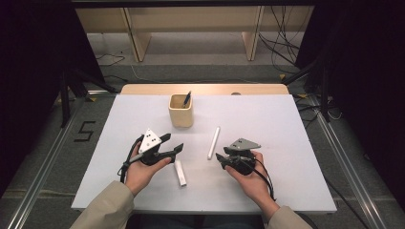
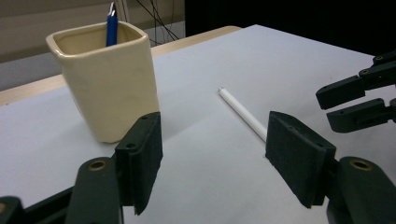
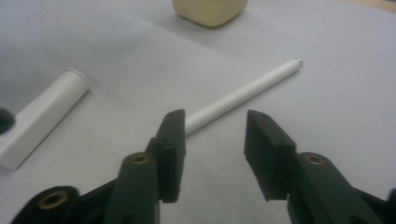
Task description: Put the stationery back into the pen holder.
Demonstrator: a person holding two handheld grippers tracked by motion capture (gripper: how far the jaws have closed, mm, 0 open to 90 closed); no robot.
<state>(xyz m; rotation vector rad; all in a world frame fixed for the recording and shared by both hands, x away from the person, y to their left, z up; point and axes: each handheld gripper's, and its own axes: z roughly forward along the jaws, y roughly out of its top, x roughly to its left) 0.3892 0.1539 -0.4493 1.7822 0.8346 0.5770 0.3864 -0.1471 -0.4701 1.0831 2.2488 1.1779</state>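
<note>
High view: a white table is seen with a cream cup near its far edge; a blue pen stands inside the cup. A long white stick lies flat between the cup and the right gripper. A short white tube lies flat near the front, just beside the left gripper. Each gripper is held in a hand above the table; neither is seen touching anything.

Left gripper view: the left gripper is held with its jaws wide apart and nothing between them. The cup is seen beyond the left-hand jaw, with the pen upright in it. The stick lies on the table beyond the other jaw. The jaws of the other gripper are seen at the right edge.

Right gripper view: the right gripper is held with its jaws parted and empty. The stick lies just beyond the jaw tips, untouched. The tube lies at the left, apart from the stick. The base of the cup is seen at the top
</note>
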